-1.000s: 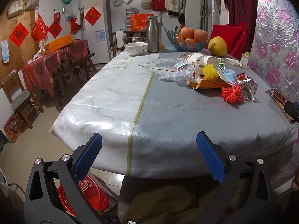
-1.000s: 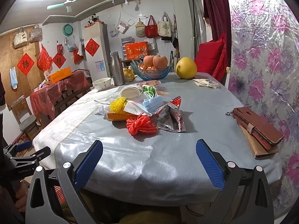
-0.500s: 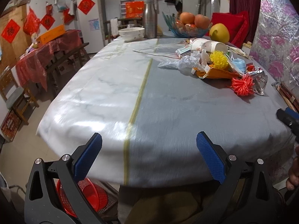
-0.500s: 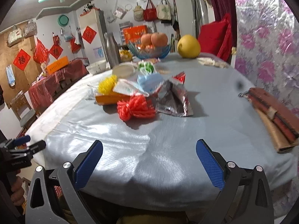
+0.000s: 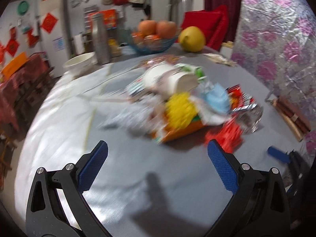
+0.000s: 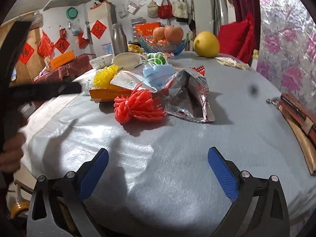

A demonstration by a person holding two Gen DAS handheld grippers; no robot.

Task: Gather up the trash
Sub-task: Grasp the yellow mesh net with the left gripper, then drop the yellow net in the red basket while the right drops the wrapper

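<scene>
Left tool (image 5: 158, 154) is hanging wide open over the table (image 5: 138, 177) in its own blurred view, its blue pads gripping nothing; ahead of it the trash pile is lying near the middle of the cloth: a yellow pom-pom (image 5: 180, 110) is sitting on an orange box (image 5: 177, 132), a white paper cup (image 5: 171, 80) is lying on its side behind them, a blue face mask (image 5: 217, 98) is resting just to the right, and a red string bundle (image 5: 227, 136) is lying just beyond the right pad; a foil snack bag (image 5: 246, 112) is lying beside the bundle; the right tool's blue tip (image 5: 278, 156) is showing at the right edge; a fruit bowl (image 5: 154, 41), a yellow pomelo (image 5: 192, 38) and a white bowl (image 5: 80, 64) are standing at the far side.

Right tool (image 6: 158, 162) is likewise hanging fully open and empty above the table (image 6: 177, 167) in its sharper view; the red string bundle (image 6: 138, 106) is lying straight ahead, touching the orange box (image 6: 106, 94) and the foil snack bag (image 6: 189, 98); the yellow pom-pom (image 6: 104, 76) and blue face mask (image 6: 158, 72) are resting on the pile behind; the left tool (image 6: 45, 91) is reaching in from the left, its dark finger pointing at the box; brown wallets (image 6: 296, 114) are lying at the right edge, well apart from the trash.
</scene>
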